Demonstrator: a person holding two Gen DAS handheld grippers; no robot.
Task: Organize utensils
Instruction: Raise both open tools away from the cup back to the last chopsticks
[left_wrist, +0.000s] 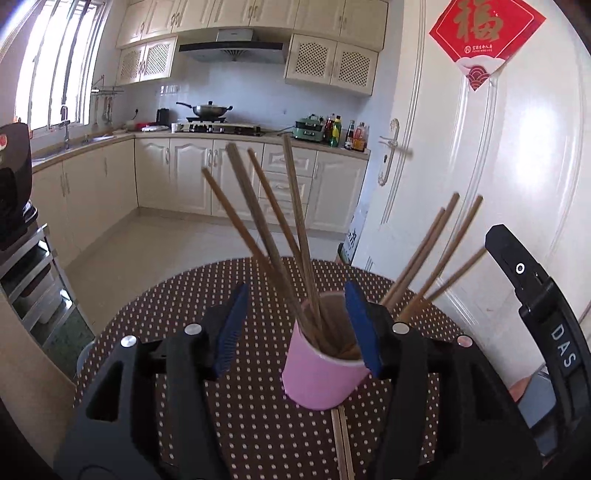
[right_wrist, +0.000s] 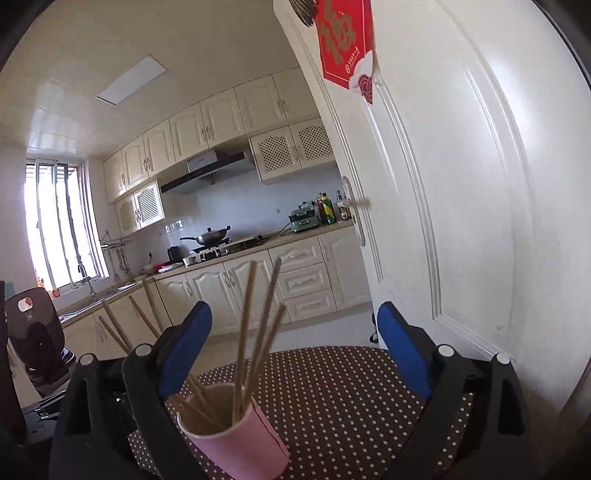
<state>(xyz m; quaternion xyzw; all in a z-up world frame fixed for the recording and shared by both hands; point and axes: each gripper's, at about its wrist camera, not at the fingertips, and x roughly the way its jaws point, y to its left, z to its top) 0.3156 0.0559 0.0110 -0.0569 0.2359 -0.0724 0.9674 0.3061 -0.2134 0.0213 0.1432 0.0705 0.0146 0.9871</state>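
Note:
A pink paper cup (left_wrist: 321, 373) stands on the brown dotted tablecloth (left_wrist: 166, 317) with several wooden chopsticks (left_wrist: 266, 221) fanned out of it, some leaning left and others right (left_wrist: 436, 251). My left gripper (left_wrist: 295, 285) is open around the cup. Its right blue pad (left_wrist: 364, 328) sits at the rim and its left pad (left_wrist: 231, 332) is well clear. A loose pair of chopsticks (left_wrist: 341, 443) lies on the cloth under the cup. In the right wrist view the cup (right_wrist: 236, 439) and chopsticks (right_wrist: 258, 325) sit low beside the left finger of my right gripper (right_wrist: 295, 306), which stands wide open and empty.
A white door (left_wrist: 498, 166) with a red paper ornament (left_wrist: 484, 33) stands close on the right. The round table's far edge (right_wrist: 332, 349) drops to the kitchen floor. A black appliance (left_wrist: 13, 184) sits on a metal rack at the left. Counters and a wok (left_wrist: 208, 109) are far behind.

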